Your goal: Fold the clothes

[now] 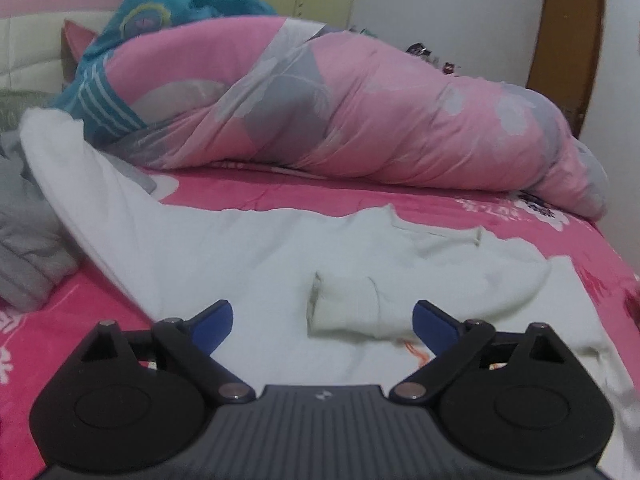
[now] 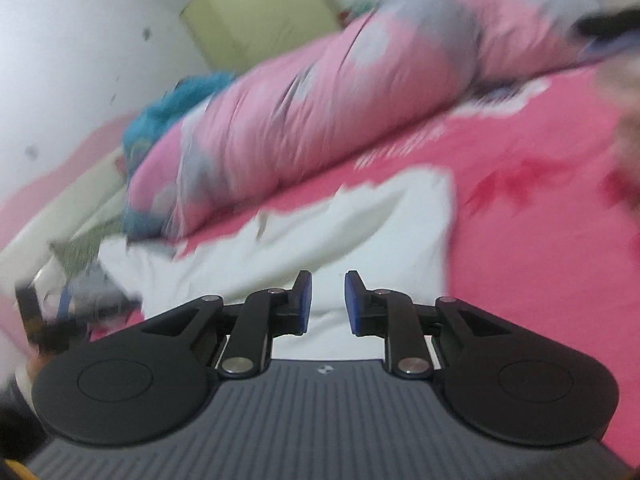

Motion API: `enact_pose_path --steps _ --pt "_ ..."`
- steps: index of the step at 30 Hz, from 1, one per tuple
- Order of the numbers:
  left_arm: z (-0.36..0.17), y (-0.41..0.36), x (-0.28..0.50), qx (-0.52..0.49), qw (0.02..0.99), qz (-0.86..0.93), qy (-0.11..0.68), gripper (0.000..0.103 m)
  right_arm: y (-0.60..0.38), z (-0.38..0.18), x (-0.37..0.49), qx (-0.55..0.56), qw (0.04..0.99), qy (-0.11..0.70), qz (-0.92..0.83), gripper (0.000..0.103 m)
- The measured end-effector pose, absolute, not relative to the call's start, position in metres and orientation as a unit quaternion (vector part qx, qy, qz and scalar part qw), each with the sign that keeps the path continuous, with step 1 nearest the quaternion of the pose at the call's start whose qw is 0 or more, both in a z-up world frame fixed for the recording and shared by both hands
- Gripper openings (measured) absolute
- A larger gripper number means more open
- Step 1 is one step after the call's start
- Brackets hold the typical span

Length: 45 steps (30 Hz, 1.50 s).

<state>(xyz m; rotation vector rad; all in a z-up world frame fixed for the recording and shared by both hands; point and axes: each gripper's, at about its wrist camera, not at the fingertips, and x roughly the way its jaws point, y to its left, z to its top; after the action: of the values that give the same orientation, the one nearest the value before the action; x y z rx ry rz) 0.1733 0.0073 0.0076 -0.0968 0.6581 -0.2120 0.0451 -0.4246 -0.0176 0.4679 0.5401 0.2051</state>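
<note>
A white long-sleeved garment [image 1: 248, 256] lies spread on the pink bed sheet [image 1: 320, 196], one sleeve cuff [image 1: 344, 312] folded onto its body. My left gripper [image 1: 322, 320] hovers just over that cuff, fingers wide open, nothing between them. In the blurred, tilted right wrist view the same white garment [image 2: 320, 232] lies ahead. My right gripper [image 2: 328, 304] is above its near edge, its blue pads a narrow gap apart and empty. The left gripper shows as a dark blur [image 2: 52, 312] at the far left.
A rolled pink and grey quilt [image 1: 360, 104] lies across the back of the bed, with a teal blanket [image 1: 160, 12] behind it. Grey clothing [image 1: 24, 232] is heaped at the left. A brown door [image 1: 568, 52] stands at the right. A blurred hand [image 2: 628, 128] is at the right edge.
</note>
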Motion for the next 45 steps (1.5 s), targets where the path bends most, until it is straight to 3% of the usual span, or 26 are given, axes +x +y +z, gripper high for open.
enact_pose_path --steps 5,8,11,12,13,14,23,26,27,29,30,31,33,35,36,37,38,45 --pt "-0.003 -0.004 0.207 -0.041 0.932 -0.130 0.336 0.082 -0.385 -0.037 0.098 0.233 0.922 0.273 0.145 0.018" --pt "-0.014 -0.014 0.221 -0.030 0.924 -0.150 0.352 0.069 -0.374 -0.045 0.121 0.215 0.926 0.285 0.122 0.018" --pt "-0.027 -0.021 0.231 -0.019 0.917 -0.161 0.364 0.048 -0.363 -0.050 0.138 0.175 0.933 0.298 0.102 0.018" --pt "-0.032 -0.023 0.234 -0.015 0.915 -0.164 0.368 0.031 -0.358 -0.050 0.141 0.153 0.936 0.301 0.100 0.018" --pt "-0.036 -0.026 0.237 -0.012 0.913 -0.167 0.372 0.007 -0.352 -0.051 0.144 0.130 0.938 0.305 0.098 0.018" --pt "-0.038 -0.026 0.238 -0.012 0.913 -0.168 0.371 0.001 -0.345 -0.053 0.147 0.108 0.940 0.309 0.098 0.018" --pt "-0.014 -0.017 0.246 -0.024 0.937 -0.166 0.307 0.000 -0.339 -0.076 0.145 0.057 0.940 0.321 0.097 0.017" --pt "-0.012 -0.011 0.250 -0.032 0.928 -0.177 0.327 0.001 -0.340 -0.077 0.143 0.063 0.941 0.318 0.100 0.018" --pt "-0.012 -0.009 0.251 -0.037 0.924 -0.181 0.336 0.004 -0.341 -0.078 0.142 0.065 0.941 0.317 0.100 0.017" --pt "-0.012 -0.004 0.253 -0.046 0.915 -0.189 0.353 0.029 -0.342 -0.078 0.141 0.069 0.941 0.315 0.102 0.018" --pt "-0.012 -0.002 0.252 -0.047 0.912 -0.191 0.359 0.053 -0.342 -0.079 0.141 0.071 0.941 0.315 0.103 0.018" --pt "-0.014 -0.001 0.248 -0.040 0.913 -0.190 0.360 0.069 -0.343 -0.079 0.140 0.073 0.941 0.314 0.104 0.017" --pt "-0.020 -0.004 0.244 -0.020 0.911 -0.190 0.364 0.074 -0.344 -0.080 0.139 0.077 0.941 0.312 0.106 0.017" --pt "-0.029 -0.008 0.245 -0.016 0.905 -0.194 0.378 0.066 -0.345 -0.080 0.138 0.081 0.941 0.310 0.107 0.017" --pt "-0.032 -0.010 0.246 -0.019 0.902 -0.198 0.384 0.045 -0.345 -0.080 0.138 0.083 0.941 0.310 0.108 0.017" --pt "-0.036 -0.011 0.247 -0.022 0.898 -0.202 0.390 0.013 -0.346 -0.081 0.137 0.084 0.941 0.309 0.109 0.017" --pt "-0.039 -0.013 0.249 -0.023 0.896 -0.201 0.396 0.001 -0.346 -0.081 0.137 0.085 0.941 0.309 0.109 0.017" --pt "-0.026 -0.012 0.245 -0.039 0.905 -0.204 0.372 0.000 -0.348 -0.082 0.137 0.090 0.941 0.307 0.112 0.017"
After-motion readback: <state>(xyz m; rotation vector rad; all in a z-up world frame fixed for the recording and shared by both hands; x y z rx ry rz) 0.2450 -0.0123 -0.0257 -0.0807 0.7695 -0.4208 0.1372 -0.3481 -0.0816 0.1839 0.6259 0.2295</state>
